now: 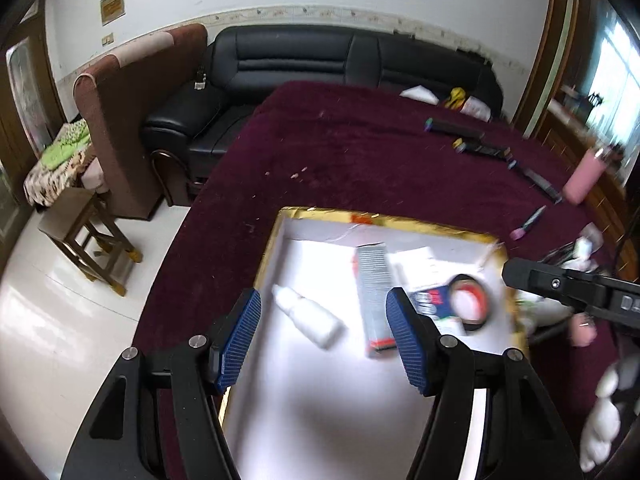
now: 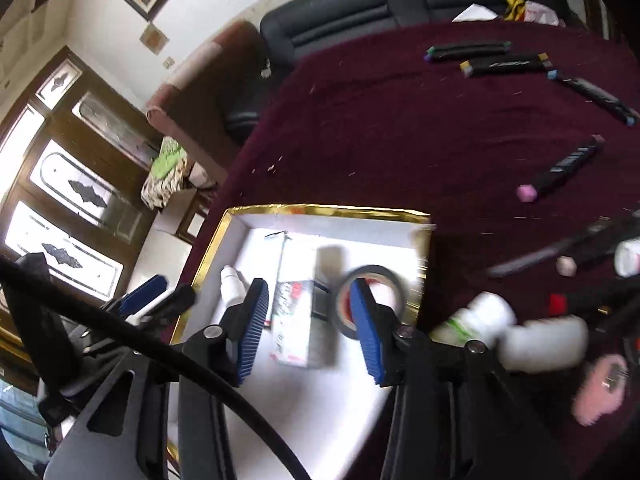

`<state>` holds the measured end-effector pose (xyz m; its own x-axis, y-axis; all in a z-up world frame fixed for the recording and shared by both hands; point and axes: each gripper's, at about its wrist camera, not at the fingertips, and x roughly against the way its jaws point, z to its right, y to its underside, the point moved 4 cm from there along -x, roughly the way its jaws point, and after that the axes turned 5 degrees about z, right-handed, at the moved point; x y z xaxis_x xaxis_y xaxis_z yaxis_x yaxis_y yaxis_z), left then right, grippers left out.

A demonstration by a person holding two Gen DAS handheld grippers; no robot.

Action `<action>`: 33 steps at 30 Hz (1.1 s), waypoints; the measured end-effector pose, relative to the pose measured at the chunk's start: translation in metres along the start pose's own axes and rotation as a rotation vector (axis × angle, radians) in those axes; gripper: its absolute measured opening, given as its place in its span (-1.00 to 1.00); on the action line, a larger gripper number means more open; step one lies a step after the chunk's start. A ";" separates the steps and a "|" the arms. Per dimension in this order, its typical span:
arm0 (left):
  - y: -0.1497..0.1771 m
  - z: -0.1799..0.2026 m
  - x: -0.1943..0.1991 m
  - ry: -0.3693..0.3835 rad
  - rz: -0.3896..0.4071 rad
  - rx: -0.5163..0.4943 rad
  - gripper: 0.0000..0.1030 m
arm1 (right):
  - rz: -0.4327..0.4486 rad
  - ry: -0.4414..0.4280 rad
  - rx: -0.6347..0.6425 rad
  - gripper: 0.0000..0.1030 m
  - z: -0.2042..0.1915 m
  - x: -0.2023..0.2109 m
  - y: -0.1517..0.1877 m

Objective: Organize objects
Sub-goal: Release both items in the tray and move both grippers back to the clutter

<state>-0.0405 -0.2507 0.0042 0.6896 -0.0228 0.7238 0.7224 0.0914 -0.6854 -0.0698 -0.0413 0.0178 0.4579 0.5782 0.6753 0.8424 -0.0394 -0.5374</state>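
Left wrist view looks down into a shallow white box with a gold rim (image 1: 384,222) lying on a dark maroon tablecloth (image 1: 360,152). The left gripper (image 1: 326,344) hangs over the box with its blue pads spread and nothing between them. Inside the box lie a small white bottle (image 1: 310,316), a long grey carton (image 1: 374,300) with an orange end, a dark blue packet (image 1: 430,300) and a roll of black tape (image 1: 470,304) (the print on the carton and packet is too blurred to read).

From the right wrist view, the right gripper (image 2: 308,328) is also released, its jaws apart above the carton (image 2: 296,312) and clear of it, with the tape roll (image 2: 372,300) just behind its right pad. No earlier picture is at hand to compare.

Outside the box, several black markers (image 2: 506,65) with coloured caps lie scattered on the cloth; their white lettering cannot be made out. White bottles (image 2: 480,316) and a pink object (image 2: 600,388) sit near the box's right edge. A pink flask (image 1: 586,176) stands farther off.
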 end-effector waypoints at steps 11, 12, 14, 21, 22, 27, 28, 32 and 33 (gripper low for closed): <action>0.039 0.101 0.043 0.286 0.021 -0.021 0.15 | 0.116 0.112 -0.172 -0.03 0.133 0.118 0.049; 0.041 0.115 0.040 0.303 0.013 -0.044 0.15 | 0.123 0.117 -0.200 -0.03 0.148 0.126 0.055; 0.050 0.150 0.030 0.328 -0.002 -0.100 0.15 | 0.134 0.130 -0.251 -0.03 0.175 0.139 0.065; 0.062 0.235 -0.027 0.270 -0.085 -0.278 0.14 | 0.171 0.106 -0.364 -0.03 0.230 0.170 0.083; 0.061 0.243 -0.037 0.255 -0.102 -0.288 0.14 | 0.176 0.101 -0.364 -0.03 0.232 0.172 0.083; 0.074 0.256 -0.075 0.174 -0.207 -0.316 0.14 | 0.171 0.058 -0.360 -0.03 0.233 0.168 0.082; 0.077 0.260 -0.074 0.158 -0.187 -0.336 0.15 | 0.169 0.052 -0.358 -0.03 0.234 0.167 0.086; 0.108 0.277 -0.064 0.303 -0.338 -0.386 0.32 | 0.154 0.031 -0.353 -0.03 0.235 0.160 0.089; 0.115 0.283 -0.053 0.315 -0.323 -0.447 0.32 | 0.151 0.022 -0.355 -0.03 0.235 0.158 0.089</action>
<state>-0.0082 0.0428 -0.0910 0.3655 -0.2781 0.8883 0.8010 -0.3921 -0.4523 0.0110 0.2377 -0.0418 0.5874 0.5269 0.6143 0.8090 -0.4050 -0.4261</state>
